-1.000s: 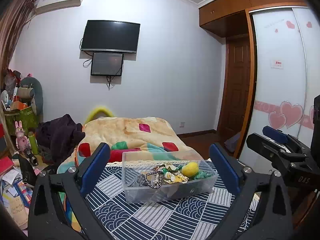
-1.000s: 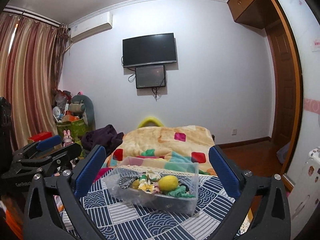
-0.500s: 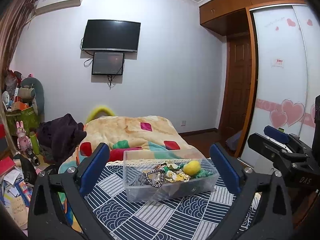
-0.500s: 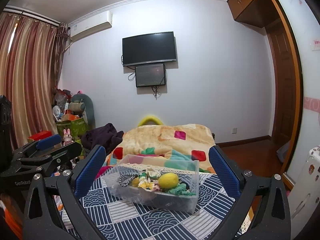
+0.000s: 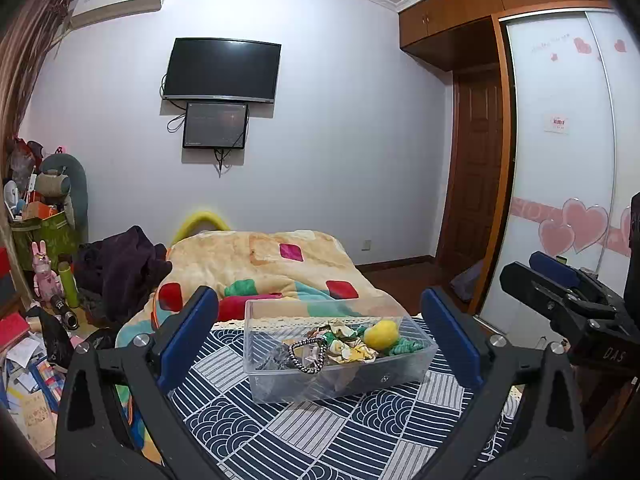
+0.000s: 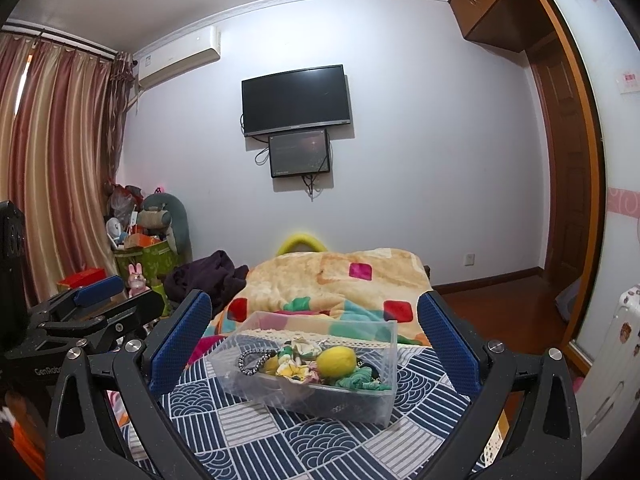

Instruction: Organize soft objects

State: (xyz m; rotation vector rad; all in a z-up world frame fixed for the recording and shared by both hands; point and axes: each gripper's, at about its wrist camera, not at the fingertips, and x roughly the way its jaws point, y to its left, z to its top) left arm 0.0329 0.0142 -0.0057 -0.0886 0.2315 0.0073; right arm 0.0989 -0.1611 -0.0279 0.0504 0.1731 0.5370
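Note:
A clear plastic box (image 5: pixel 276 376) (image 6: pixel 380 396) stands on a navy and white patterned cloth (image 5: pixel 304 432) (image 6: pixel 304 436). It holds a yellow fuzzy ball (image 5: pixel 386 334) (image 6: pixel 337 361), green fabric (image 5: pixel 405 346) (image 6: pixel 362 380), floral scrunchies (image 5: pixel 348 350) (image 6: pixel 294 368) and a beaded loop (image 5: pixel 306 356) (image 6: pixel 252 360). My left gripper (image 5: pixel 320 336) is open and empty, held in front of the box. My right gripper (image 6: pixel 314 340) is open and empty too, also in front of the box. Each gripper shows at the edge of the other's view.
A bed with a beige patchwork blanket (image 5: pixel 272 264) (image 6: pixel 340 276) lies behind the box. A dark garment (image 5: pixel 120 264) and cluttered toys and boxes (image 5: pixel 40 240) sit at the left. A wardrobe with heart stickers (image 5: pixel 568 184) and a door (image 5: pixel 476 168) are at the right.
Both views have shifted slightly; the box sits a little lower and closer in frame. Both grippers stay open and empty.

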